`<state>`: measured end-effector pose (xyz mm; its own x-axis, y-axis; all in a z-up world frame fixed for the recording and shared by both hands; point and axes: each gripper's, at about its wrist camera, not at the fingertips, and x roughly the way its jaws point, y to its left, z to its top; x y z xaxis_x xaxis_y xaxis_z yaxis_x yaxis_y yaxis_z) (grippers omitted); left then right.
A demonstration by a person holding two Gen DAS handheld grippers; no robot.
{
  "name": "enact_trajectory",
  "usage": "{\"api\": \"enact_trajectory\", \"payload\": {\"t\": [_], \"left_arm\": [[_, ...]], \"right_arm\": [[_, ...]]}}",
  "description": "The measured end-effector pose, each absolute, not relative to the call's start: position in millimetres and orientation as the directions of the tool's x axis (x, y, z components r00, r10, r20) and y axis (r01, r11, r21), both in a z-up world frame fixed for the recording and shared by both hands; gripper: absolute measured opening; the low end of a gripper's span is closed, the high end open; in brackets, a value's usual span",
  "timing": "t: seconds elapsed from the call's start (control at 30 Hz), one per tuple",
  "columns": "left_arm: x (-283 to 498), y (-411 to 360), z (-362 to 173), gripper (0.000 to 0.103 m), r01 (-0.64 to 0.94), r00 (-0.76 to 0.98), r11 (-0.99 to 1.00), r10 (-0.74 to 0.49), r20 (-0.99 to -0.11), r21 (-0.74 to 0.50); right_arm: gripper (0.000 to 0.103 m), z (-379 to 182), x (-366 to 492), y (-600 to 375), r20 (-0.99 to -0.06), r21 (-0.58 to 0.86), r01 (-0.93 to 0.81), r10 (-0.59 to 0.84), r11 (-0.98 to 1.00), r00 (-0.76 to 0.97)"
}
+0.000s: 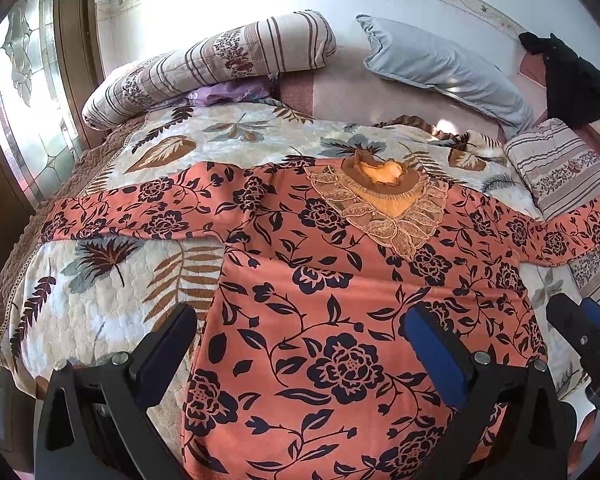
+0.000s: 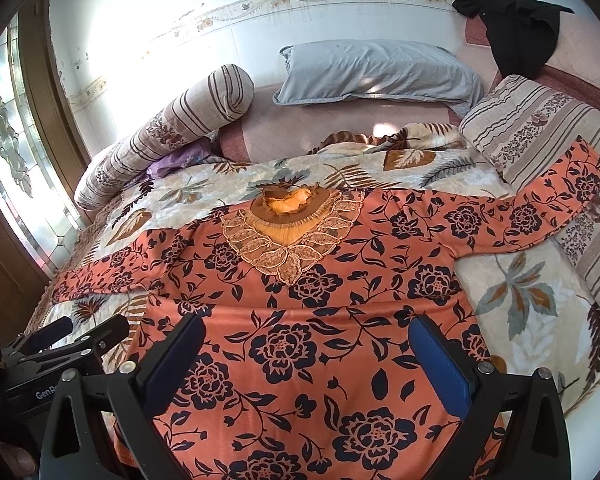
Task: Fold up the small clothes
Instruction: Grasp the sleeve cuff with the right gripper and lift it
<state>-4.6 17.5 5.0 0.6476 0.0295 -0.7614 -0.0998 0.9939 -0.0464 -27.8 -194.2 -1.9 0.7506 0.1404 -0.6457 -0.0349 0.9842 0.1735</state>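
Observation:
An orange top with dark flowers (image 1: 324,280) lies flat and face up on the bed, both sleeves spread out, lace collar (image 1: 384,204) at the far end. It also shows in the right wrist view (image 2: 300,312). My left gripper (image 1: 300,332) is open and empty, hovering above the top's lower left part. My right gripper (image 2: 306,344) is open and empty above the lower right part. The right gripper shows at the right edge of the left wrist view (image 1: 584,320); the left gripper shows at the left edge of the right wrist view (image 2: 88,334).
A leaf-print quilt (image 1: 112,292) covers the bed. A striped bolster (image 1: 204,64), a grey pillow (image 1: 440,64) and a striped cushion (image 1: 564,168) lie at the far end. A black garment (image 1: 572,76) hangs at the back right. A glass door (image 1: 24,100) stands to the left.

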Motion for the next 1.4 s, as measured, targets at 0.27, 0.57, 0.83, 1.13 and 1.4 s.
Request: {"api": "enact_trajectory", "payload": {"t": [0.27, 0.57, 0.83, 1.13, 1.4], "left_arm": [[23.8, 104.2, -44.0, 0.103, -0.312, 0.539, 0.949, 0.141, -0.831, -0.041], [50.2, 206.5, -102.7, 0.103, -0.578, 0.383, 0.816, 0.286, -0.879, 0.014], [44.7, 230.2, -126.5, 0.103, -0.620, 0.415, 0.784, 0.335, -0.846, 0.007], [35.6, 232.6, -126.8, 0.103, -0.592, 0.480, 0.805, 0.321, -0.816, -0.031], [36.5, 236.4, -127.8, 0.103, -0.578, 0.501, 0.815, 0.306, -0.810, -0.050]], "right_arm": [[0.103, -14.8, 4.1, -365.4, -0.593, 0.374, 0.219, 0.051, 0.901, 0.804], [0.075, -4.7, 100.7, -607.5, -0.644, 0.296, 0.633, -0.340, 0.716, 0.685], [0.073, -6.3, 166.0, -657.1, -0.660, 0.107, 0.757, -0.524, 0.644, 0.539], [0.004, 87.7, 188.6, -547.9, -0.545, 0.152, 0.483, -0.335, 0.862, 0.768], [0.005, 127.7, 172.3, -271.5, -0.333, 0.457, -0.119, 0.294, 0.882, 0.896]]}}
